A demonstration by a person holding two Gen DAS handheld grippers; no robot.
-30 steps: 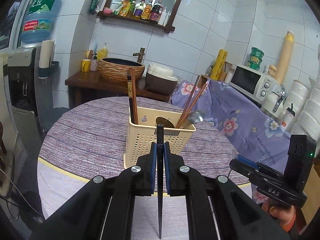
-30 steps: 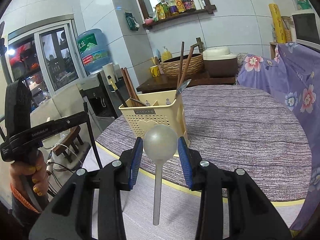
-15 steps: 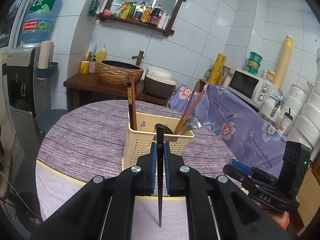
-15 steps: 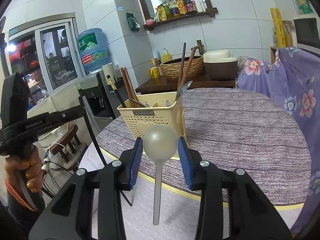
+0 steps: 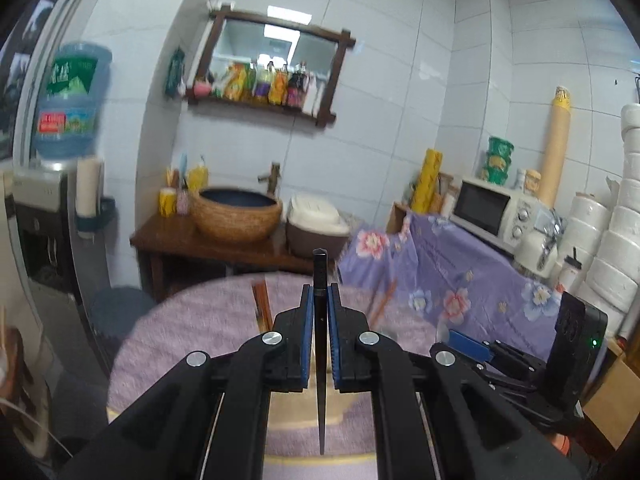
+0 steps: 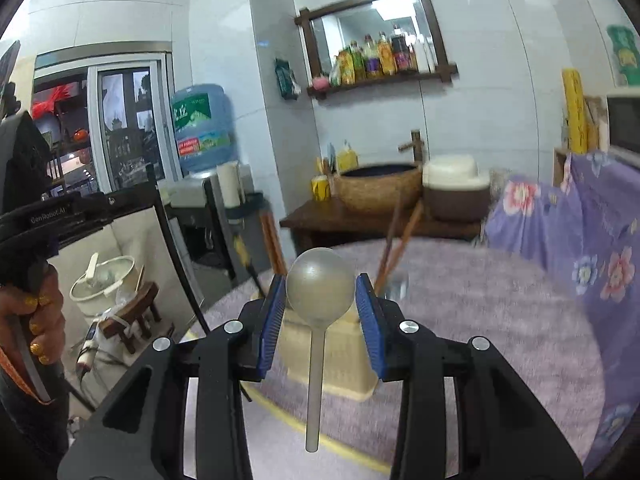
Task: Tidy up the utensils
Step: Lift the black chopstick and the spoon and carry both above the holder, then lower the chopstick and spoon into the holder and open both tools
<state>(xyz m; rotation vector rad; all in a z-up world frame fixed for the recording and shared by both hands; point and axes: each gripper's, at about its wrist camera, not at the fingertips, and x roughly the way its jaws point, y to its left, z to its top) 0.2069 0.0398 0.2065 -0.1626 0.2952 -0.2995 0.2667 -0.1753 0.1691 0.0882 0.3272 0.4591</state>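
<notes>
My left gripper point(image 5: 319, 294) is shut on a black chopstick point(image 5: 320, 400) that stands upright, tip down, above the table. My right gripper point(image 6: 320, 300) is shut on the bowl of a silver spoon point(image 6: 320, 284), its handle hanging down. A cream slotted utensil basket point(image 6: 340, 360) sits just beyond the right gripper, with brown chopsticks point(image 6: 400, 244) leaning out of it. In the left wrist view my fingers hide most of the basket. The right gripper point(image 5: 460, 346) shows there at the lower right. A hand point(image 6: 40, 320) holds the left gripper at the left edge.
The basket rests on a round table with a purple cloth point(image 6: 500, 320). Behind it stands a wooden side table with a woven basin point(image 5: 236, 216). A microwave point(image 5: 492, 212) sits on a floral-covered counter at the right. A water dispenser point(image 6: 200, 132) and a low stool point(image 6: 132, 316) are at the left.
Both grippers have risen with their utensils still held. The basket has sunk lower in both views and is now partly behind the fingers. The background is blurred by the motion.
</notes>
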